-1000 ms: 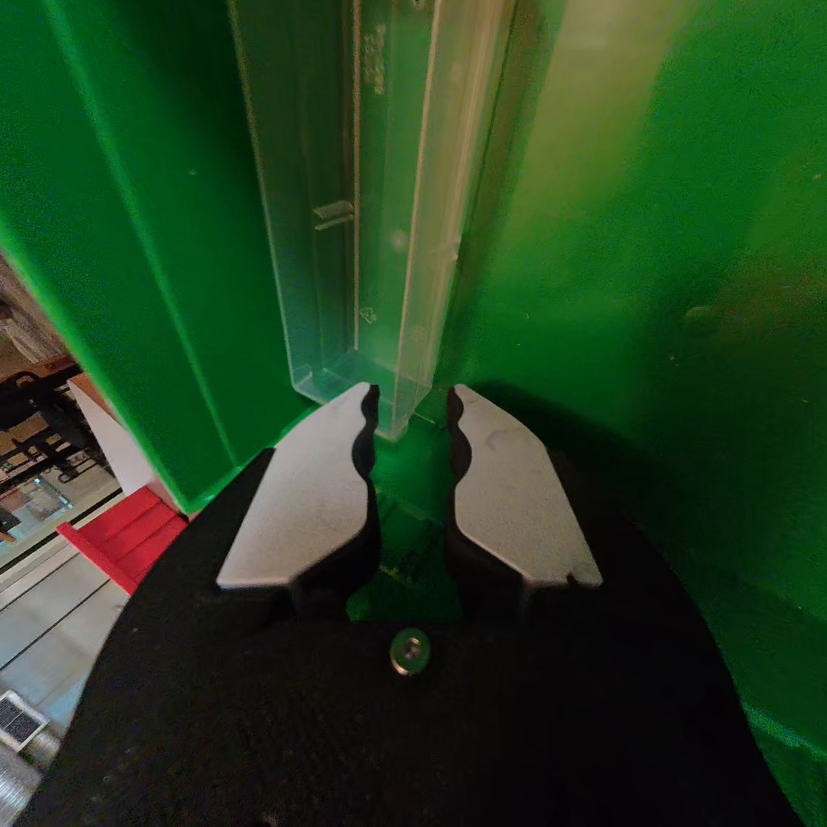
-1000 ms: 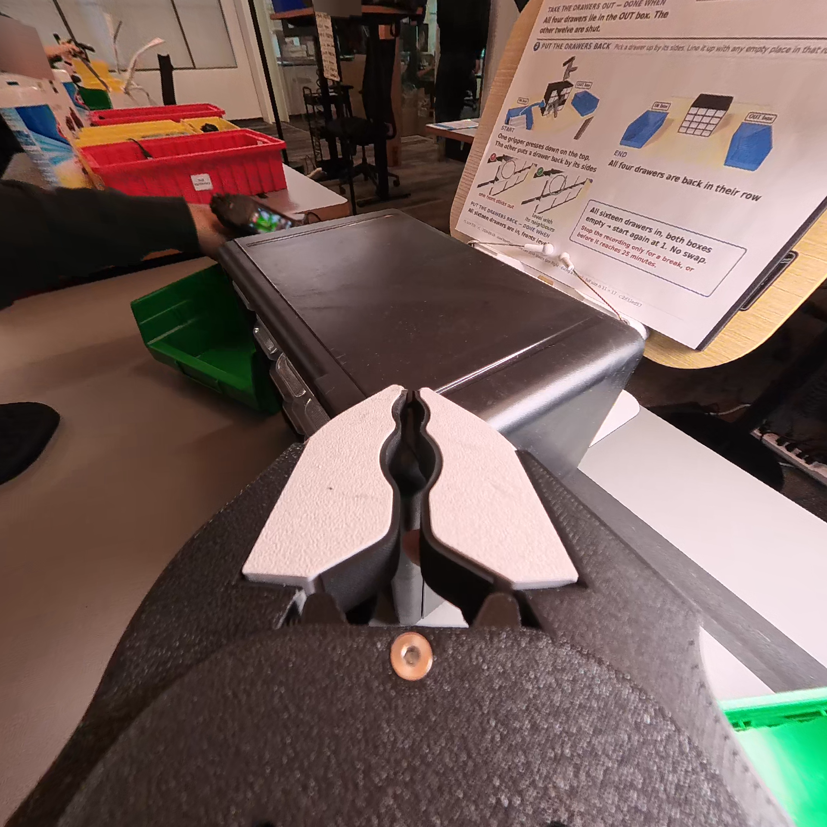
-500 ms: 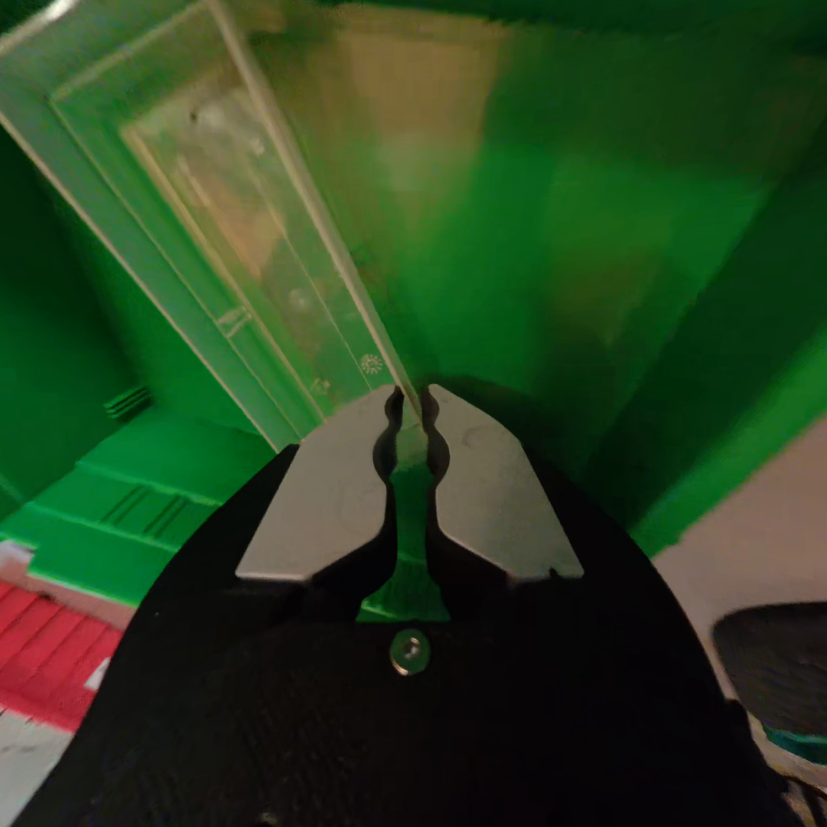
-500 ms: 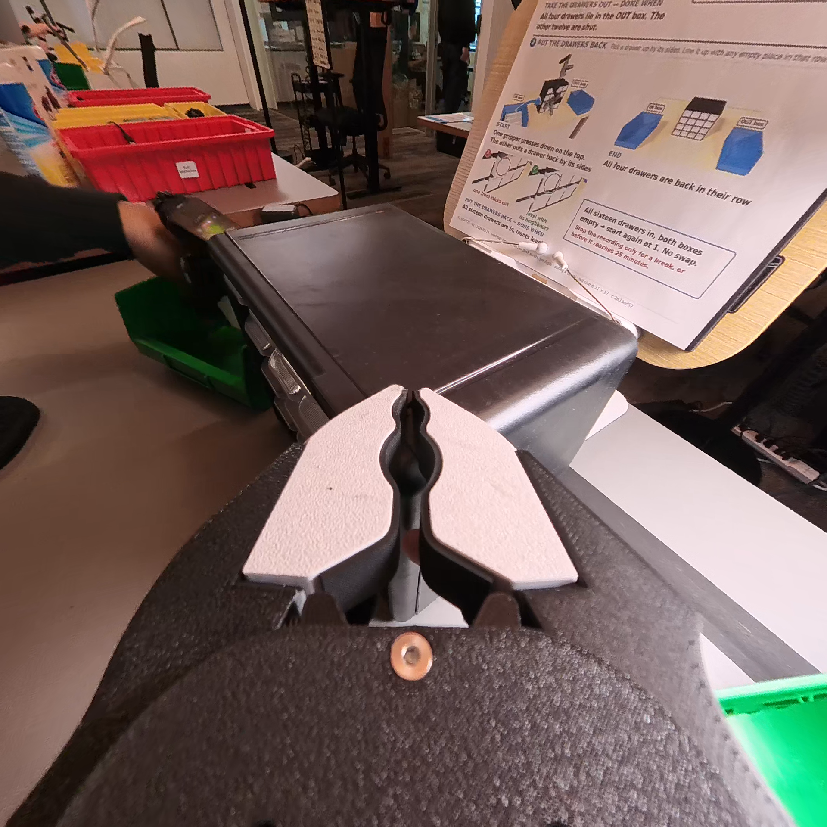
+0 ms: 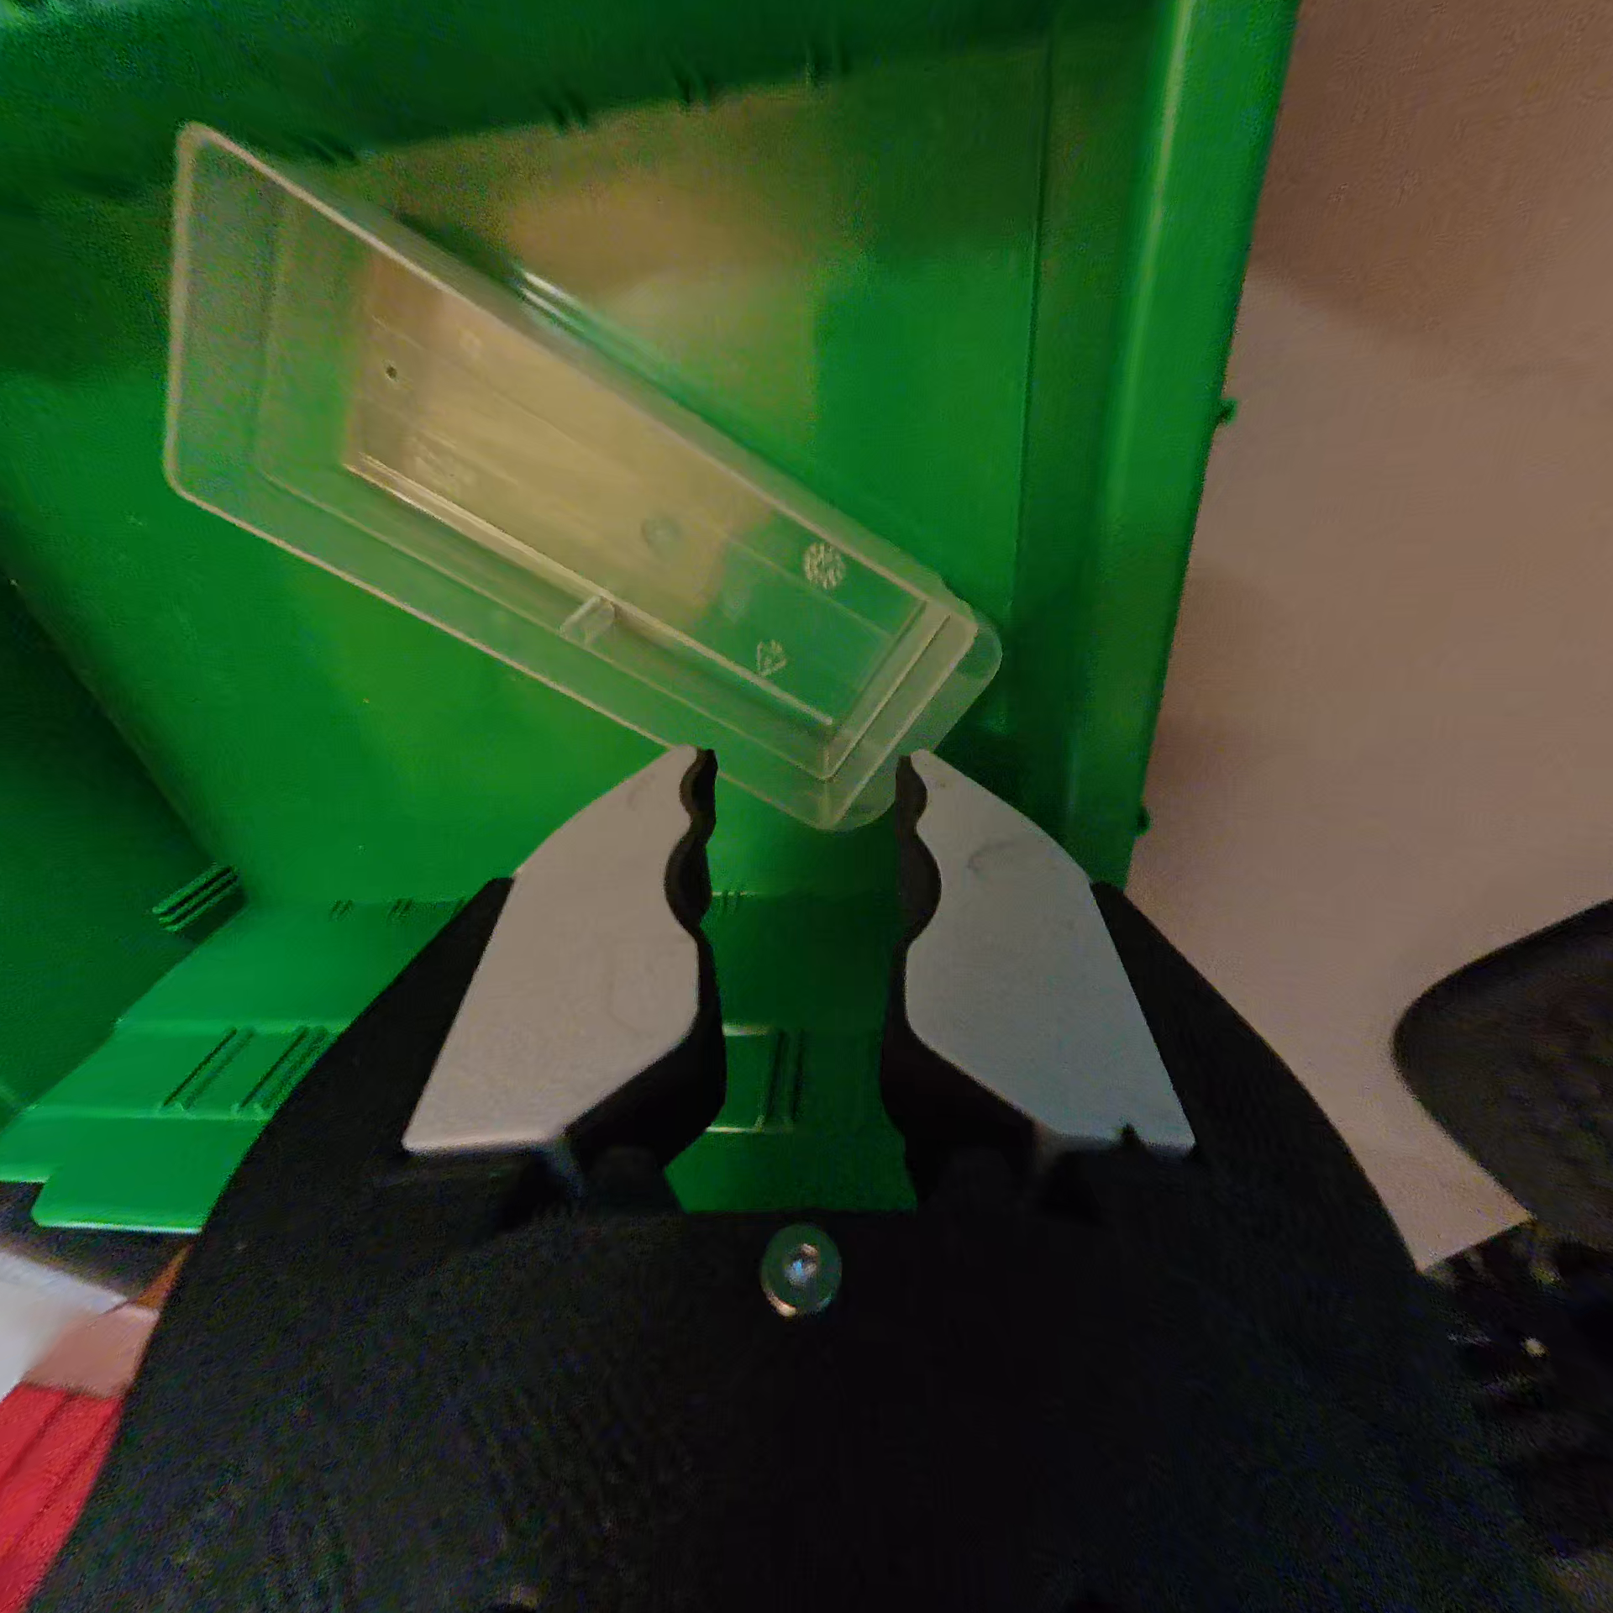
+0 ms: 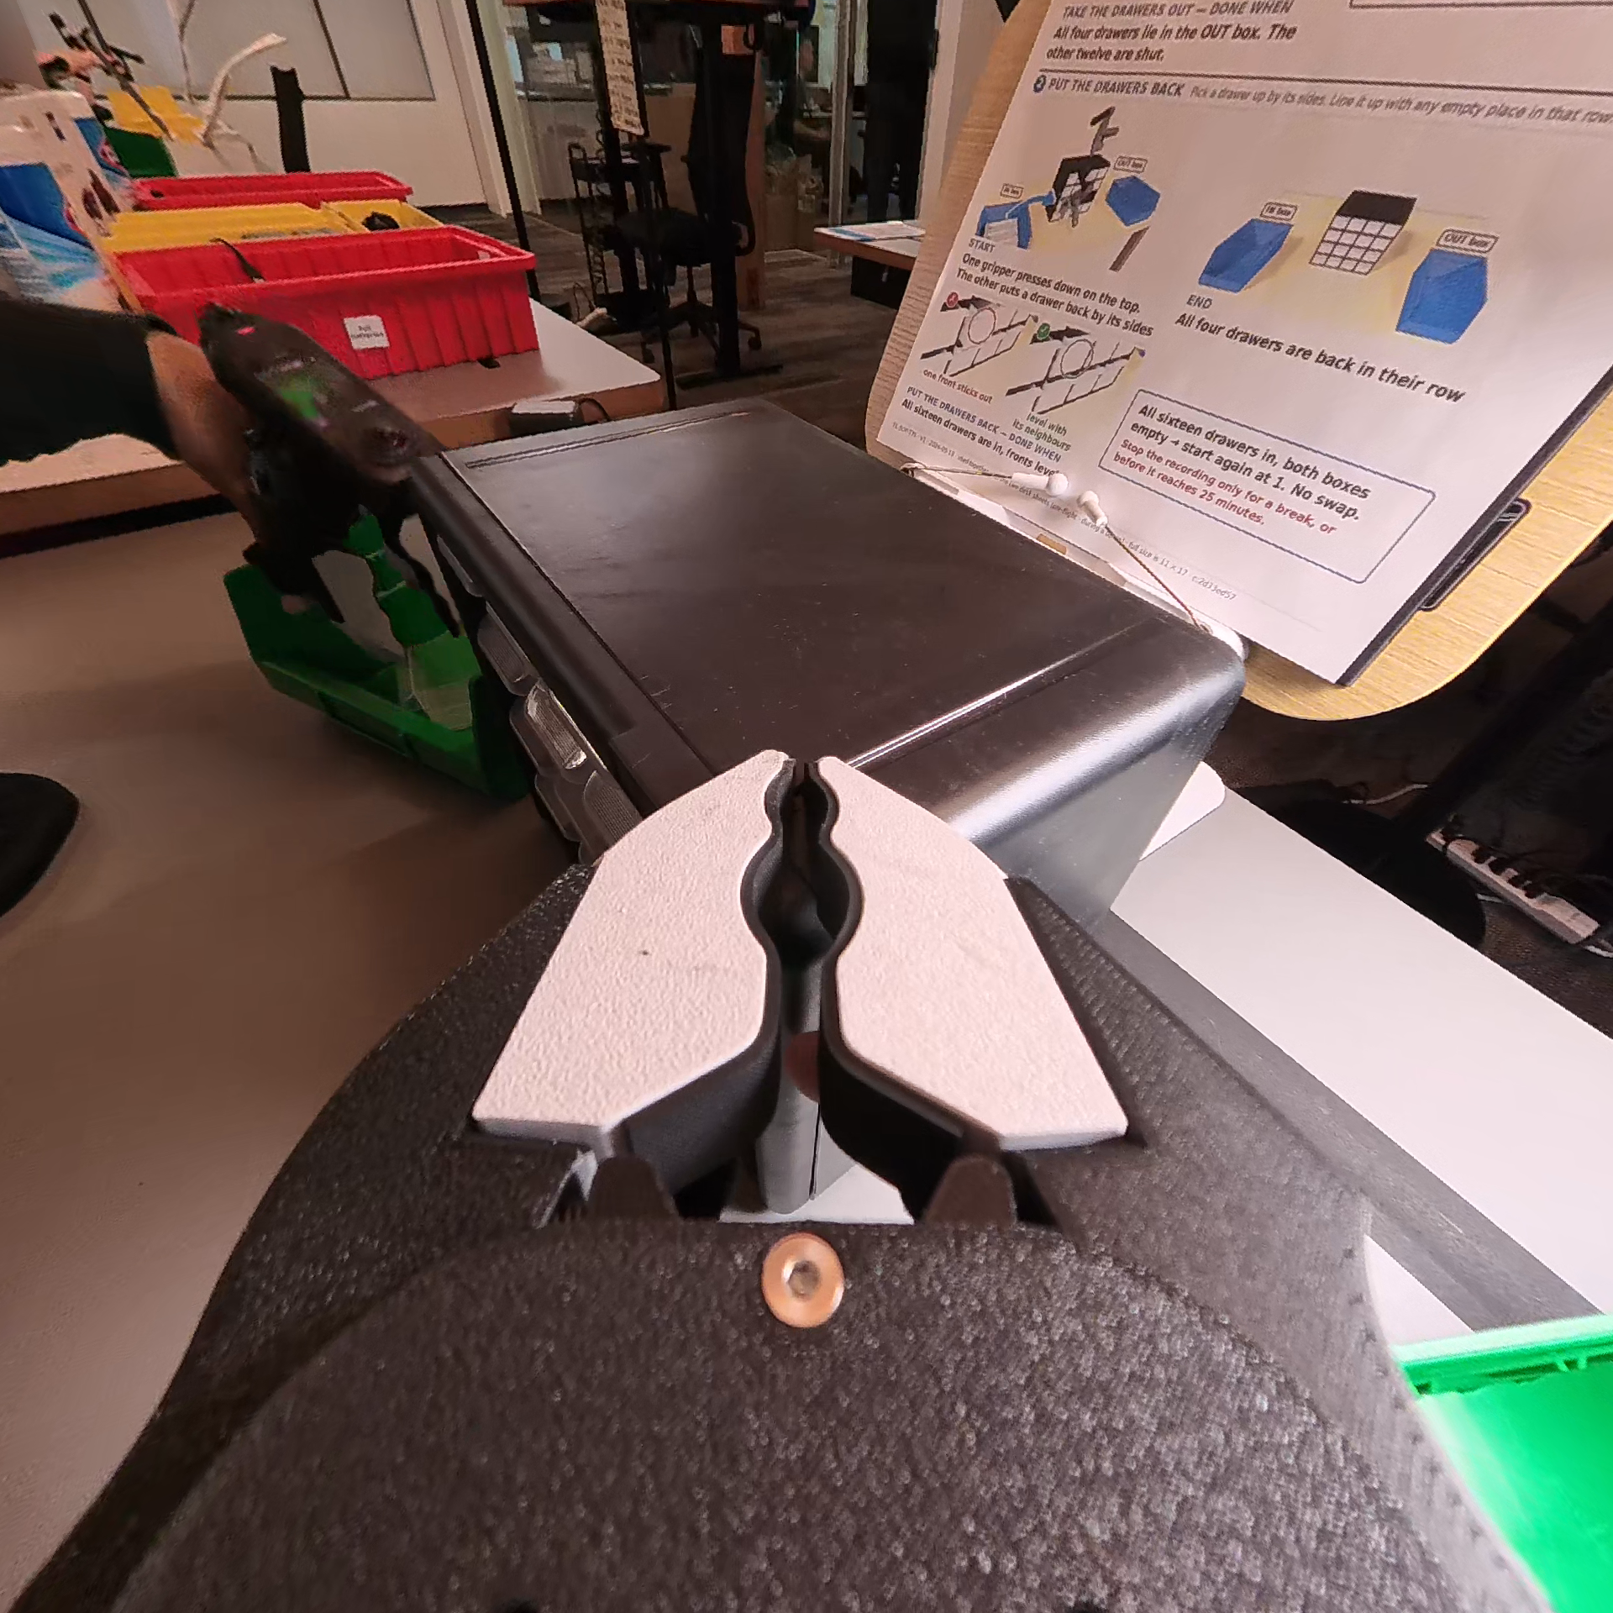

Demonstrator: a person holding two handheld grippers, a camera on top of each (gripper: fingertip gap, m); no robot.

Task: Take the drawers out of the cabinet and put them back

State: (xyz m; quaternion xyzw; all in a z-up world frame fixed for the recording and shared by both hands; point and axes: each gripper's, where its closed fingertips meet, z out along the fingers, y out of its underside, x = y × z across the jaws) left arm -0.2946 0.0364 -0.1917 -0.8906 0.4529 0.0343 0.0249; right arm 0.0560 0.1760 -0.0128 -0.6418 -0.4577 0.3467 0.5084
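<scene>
A clear plastic drawer (image 5: pixel 559 524) lies slanted inside a green bin (image 5: pixel 1117 436). My left gripper (image 5: pixel 803 768) is open, and the drawer's near corner sits just beyond its fingertips, not clamped. In the right wrist view, the black cabinet (image 6: pixel 785 567) stands on the table with its drawer fronts (image 6: pixel 550 724) facing left. My right gripper (image 6: pixel 799 768) is shut and empty at the cabinet's near top edge. The left gripper (image 6: pixel 349 576), held by a hand, hangs over the green bin (image 6: pixel 349 689) left of the cabinet, where the clear drawer (image 6: pixel 436 681) shows faintly.
A slanted instruction board (image 6: pixel 1309 305) stands behind the cabinet on the right. Red trays (image 6: pixel 349 279) and a yellow tray (image 6: pixel 218 223) sit on a farther table. A second green bin (image 6: pixel 1527 1440) is at my lower right. The beige table top (image 6: pixel 218 916) stretches left.
My left gripper opened and let go of the clear drawer, which now lies slanted in the green bin. The left gripper also swung over the bin. The right gripper stayed shut at the cabinet top.
</scene>
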